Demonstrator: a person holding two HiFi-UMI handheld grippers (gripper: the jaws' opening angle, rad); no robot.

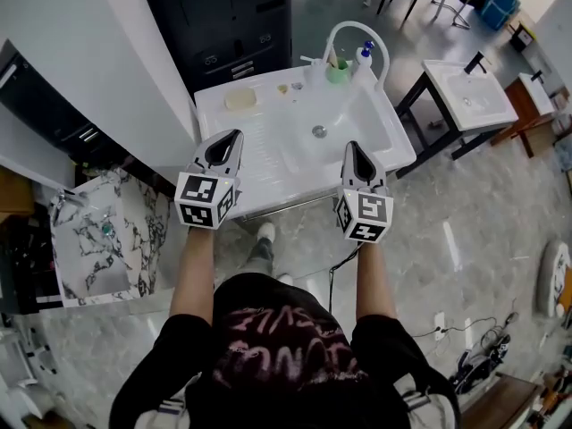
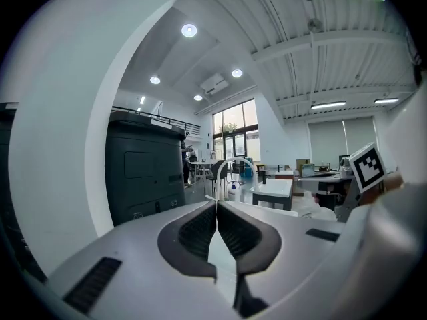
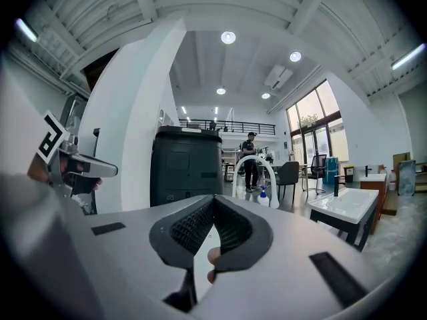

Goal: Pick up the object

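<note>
A white sink basin [image 1: 268, 146] stands below me. On its back rim lie a pale yellow soap-like bar [image 1: 239, 99], a few small bits [image 1: 283, 88], a green cup [image 1: 337, 71] and a blue-topped spray bottle [image 1: 365, 56] under an arched white faucet [image 1: 357, 36]. My left gripper [image 1: 234, 136] hovers over the basin's left part and my right gripper [image 1: 352, 147] over its right front. Both are held level and high above the sink. The left gripper [image 2: 217, 204] and the right gripper [image 3: 213, 199] are shut, pads together with nothing between them.
A dark cabinet [image 1: 228, 21] stands behind the sink, and a white curved wall [image 1: 98, 61] rises at the left. A second white basin on a black frame [image 1: 469, 96] stands to the right. A marbled slab [image 1: 98, 235] lies at the left. A person [image 3: 251, 159] stands far off.
</note>
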